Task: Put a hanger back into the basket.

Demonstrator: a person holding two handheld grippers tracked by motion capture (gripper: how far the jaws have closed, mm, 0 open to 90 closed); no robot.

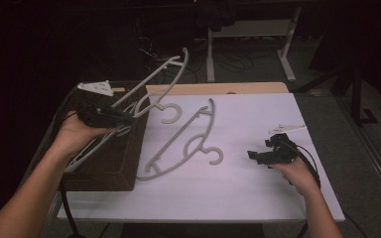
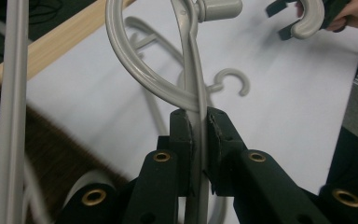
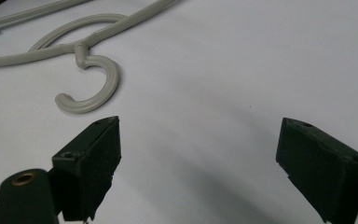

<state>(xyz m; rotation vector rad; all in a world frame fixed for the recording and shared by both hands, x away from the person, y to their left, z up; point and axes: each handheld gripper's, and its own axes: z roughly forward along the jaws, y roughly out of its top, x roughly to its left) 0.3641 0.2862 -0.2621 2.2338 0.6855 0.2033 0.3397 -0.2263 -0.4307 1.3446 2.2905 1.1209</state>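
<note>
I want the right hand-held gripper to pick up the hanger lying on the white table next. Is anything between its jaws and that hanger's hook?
Nothing visible: the right hand-held gripper stands open, with bare white table between it and the hanger's hook.

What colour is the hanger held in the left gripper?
Light grey hanger, clearest in the left gripper view.

1. Held hanger [image 2: 193, 93], upper centre of the left gripper view: smooth grey plastic, slight sheen.
2. Second hanger [image 1: 188, 141], mid-frame in the high view: same matt-grey plastic.
3. Basket [image 1: 121, 163], left: dark, rough woven weave.
4. Table [image 1: 258, 193]: smooth matt white top; bare wood strip along the far edge.
</note>
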